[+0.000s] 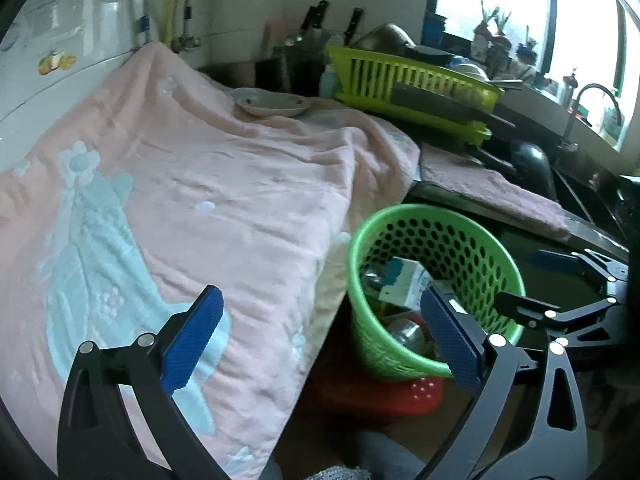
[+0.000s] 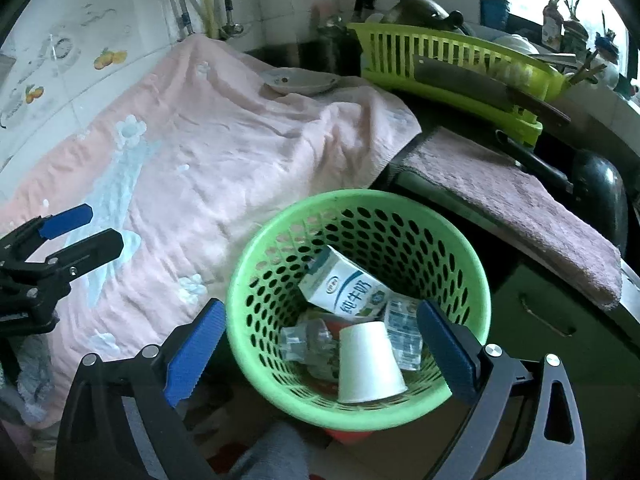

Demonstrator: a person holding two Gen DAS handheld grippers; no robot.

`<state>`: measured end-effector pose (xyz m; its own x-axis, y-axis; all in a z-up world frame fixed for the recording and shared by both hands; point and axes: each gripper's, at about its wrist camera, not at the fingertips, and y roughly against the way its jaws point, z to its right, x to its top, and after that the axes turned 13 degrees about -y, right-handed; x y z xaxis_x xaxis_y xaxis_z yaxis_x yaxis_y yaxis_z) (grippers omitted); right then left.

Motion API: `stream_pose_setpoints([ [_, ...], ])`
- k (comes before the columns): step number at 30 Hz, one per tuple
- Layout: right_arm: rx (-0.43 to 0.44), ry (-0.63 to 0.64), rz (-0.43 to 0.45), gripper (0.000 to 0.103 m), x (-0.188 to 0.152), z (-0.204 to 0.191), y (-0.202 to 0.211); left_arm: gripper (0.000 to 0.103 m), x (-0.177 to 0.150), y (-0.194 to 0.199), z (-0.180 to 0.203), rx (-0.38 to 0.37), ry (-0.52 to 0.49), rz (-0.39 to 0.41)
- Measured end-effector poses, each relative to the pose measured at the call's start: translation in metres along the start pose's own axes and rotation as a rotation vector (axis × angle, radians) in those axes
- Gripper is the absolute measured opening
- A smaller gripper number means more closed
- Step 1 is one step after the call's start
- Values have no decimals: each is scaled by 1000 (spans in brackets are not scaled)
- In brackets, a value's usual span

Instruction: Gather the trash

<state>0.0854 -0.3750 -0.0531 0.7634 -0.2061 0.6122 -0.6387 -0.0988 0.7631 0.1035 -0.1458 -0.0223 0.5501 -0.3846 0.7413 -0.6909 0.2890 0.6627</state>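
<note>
1. Right hand-held gripper: jaws spread wide and empty. It hangs directly above the green basket, whose mouth fills the gap between the two blue pads.
2. Left hand-held gripper: jaws likewise spread, holding nothing. It hovers over the pink blanket, with the green basket just ahead of its right-side finger.
3. Basket contents, seen from the right wrist: a milk carton lying tilted, a white paper cup on its side nearest the right hand-held gripper, a crumpled clear plastic bottle and a second small carton beside the cup. All sit inside the rim.
4. Beyond both hand-held grippers: a plate rests on the far edge of the blanket, and a lime dish rack stands on the counter further right with a cleaver across it. I judge these kitchenware, not trash.
5. Progress, as a judgement: collection appears nearly or wholly complete. No loose trash shows on the blanket or on the visible counter, and neither hand-held gripper carries an item.
6. Remaining: a check of areas outside both views, which cannot be assessed.
</note>
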Motion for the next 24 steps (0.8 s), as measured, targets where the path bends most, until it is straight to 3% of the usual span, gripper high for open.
stream_pose_setpoints([
  [12,52,10,-4,93,-2,-20,-4,98,-19,25,-32,112,62,9],
  [24,95,-3,70,94,-6,-45,8,98,-42,52,-60,219,138,8],
])
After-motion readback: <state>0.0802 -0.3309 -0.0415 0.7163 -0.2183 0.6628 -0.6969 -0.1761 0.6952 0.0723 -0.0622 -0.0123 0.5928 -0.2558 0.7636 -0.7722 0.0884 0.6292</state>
